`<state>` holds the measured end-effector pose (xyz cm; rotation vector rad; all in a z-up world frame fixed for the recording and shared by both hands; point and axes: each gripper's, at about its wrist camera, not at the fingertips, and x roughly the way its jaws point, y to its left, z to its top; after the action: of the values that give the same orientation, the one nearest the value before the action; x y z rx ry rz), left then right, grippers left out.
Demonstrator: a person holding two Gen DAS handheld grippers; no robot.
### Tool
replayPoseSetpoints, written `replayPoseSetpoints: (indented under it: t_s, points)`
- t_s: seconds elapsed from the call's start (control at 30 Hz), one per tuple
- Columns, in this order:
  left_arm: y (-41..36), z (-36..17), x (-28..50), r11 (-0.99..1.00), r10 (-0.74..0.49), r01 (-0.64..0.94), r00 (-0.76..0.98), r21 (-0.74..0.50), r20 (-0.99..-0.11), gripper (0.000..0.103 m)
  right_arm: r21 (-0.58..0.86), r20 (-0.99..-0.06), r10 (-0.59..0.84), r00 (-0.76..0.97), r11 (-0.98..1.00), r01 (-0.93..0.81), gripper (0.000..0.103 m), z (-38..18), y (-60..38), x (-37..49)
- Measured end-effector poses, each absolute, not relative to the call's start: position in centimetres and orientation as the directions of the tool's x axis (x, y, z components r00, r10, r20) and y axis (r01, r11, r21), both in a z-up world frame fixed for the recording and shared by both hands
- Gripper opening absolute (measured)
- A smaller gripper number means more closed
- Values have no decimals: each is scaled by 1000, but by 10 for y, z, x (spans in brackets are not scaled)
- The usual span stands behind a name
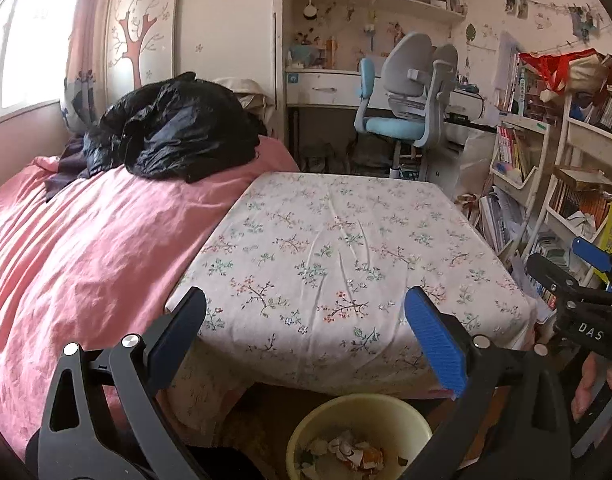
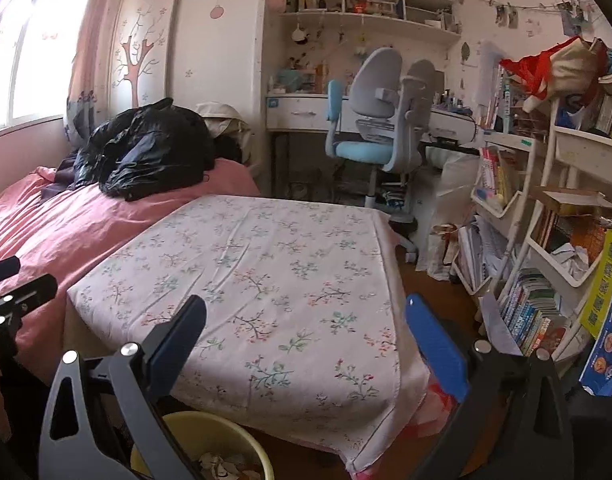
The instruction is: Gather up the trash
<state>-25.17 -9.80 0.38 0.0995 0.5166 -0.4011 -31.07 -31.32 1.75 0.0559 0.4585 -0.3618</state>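
Both the left tongs (image 1: pixel 306 316) and right tongs (image 2: pixel 306 324) gape wide, gripping nothing. The round pale-yellow plastic bin (image 1: pixel 360 404) of scraps sits at six o'clock below, nearer the left.

A child's bedroom: pink bed (image 1: pixel 85 240), desk chair (image 1: pixel 402 92) (tree-decal walls).

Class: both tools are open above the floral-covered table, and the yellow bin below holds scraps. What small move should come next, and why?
Probably pan both tools to look for more trash. The left tool and right tool hold nothing, the floral cloth looks bare, and the yellow bin already holds scraps.
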Motion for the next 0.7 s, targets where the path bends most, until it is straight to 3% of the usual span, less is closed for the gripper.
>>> replayPoseSetpoints:
  t_s: [0.7]
  points:
    - [-92,6,-256,929,-324,370,819,6,-473,96,-87,-453,-358,816,929,359,96,10,-309,-308]
